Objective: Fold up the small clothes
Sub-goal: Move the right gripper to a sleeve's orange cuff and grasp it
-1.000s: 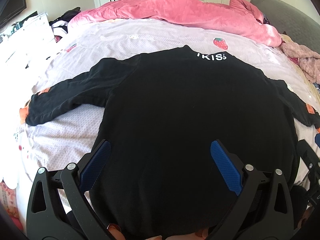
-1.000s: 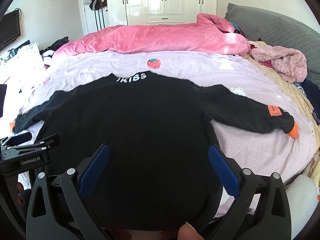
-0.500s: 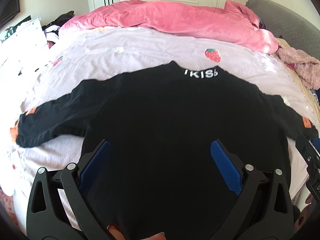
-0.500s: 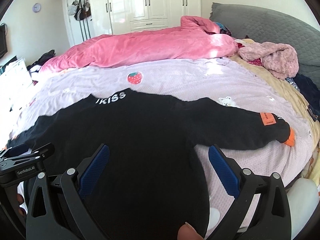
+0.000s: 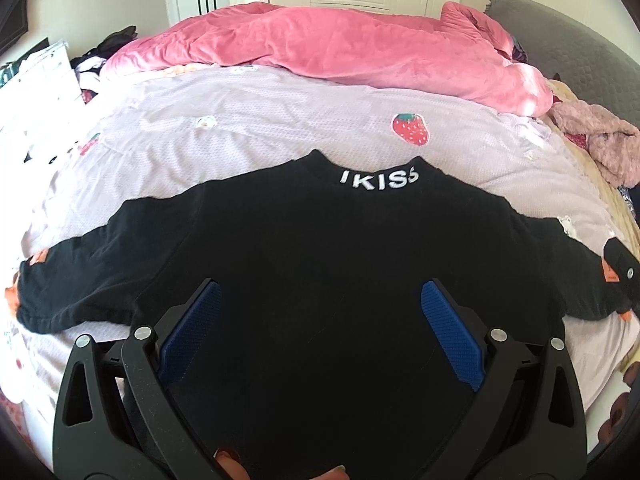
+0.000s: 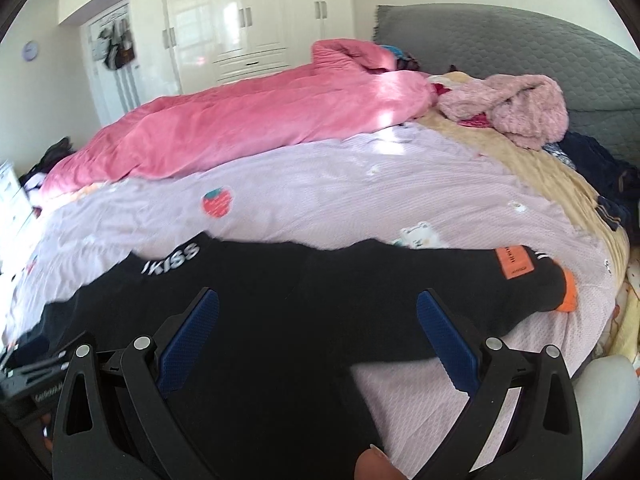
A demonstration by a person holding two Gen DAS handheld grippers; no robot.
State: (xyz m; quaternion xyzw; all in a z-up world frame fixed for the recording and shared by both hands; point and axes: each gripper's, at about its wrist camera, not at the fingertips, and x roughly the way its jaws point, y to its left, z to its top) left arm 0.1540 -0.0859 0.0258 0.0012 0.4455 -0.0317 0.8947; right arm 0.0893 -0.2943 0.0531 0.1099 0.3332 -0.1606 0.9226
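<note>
A small black long-sleeved top (image 5: 320,264) with white "IKISS" lettering at the collar lies flat on the lilac bedspread (image 5: 280,128), both sleeves spread out. It also shows in the right wrist view (image 6: 280,300). My left gripper (image 5: 318,320) is open above the lower middle of the top, holding nothing. My right gripper (image 6: 316,328) is open above the top's right side, near the right sleeve with its orange patch (image 6: 514,266) and orange cuff (image 6: 568,292). The right gripper's tip shows at the right edge of the left wrist view (image 5: 618,276).
A pink duvet (image 5: 340,44) lies bunched across the far side of the bed. A fluffy pink garment (image 6: 508,108) and dark clothes (image 6: 608,188) lie at the right by the grey headboard (image 6: 520,40). White wardrobes (image 6: 240,20) stand behind.
Both grippers have pulled back and up from the top, so it looks smaller and lower. The right gripper has swung toward the right sleeve. Both stay open.
</note>
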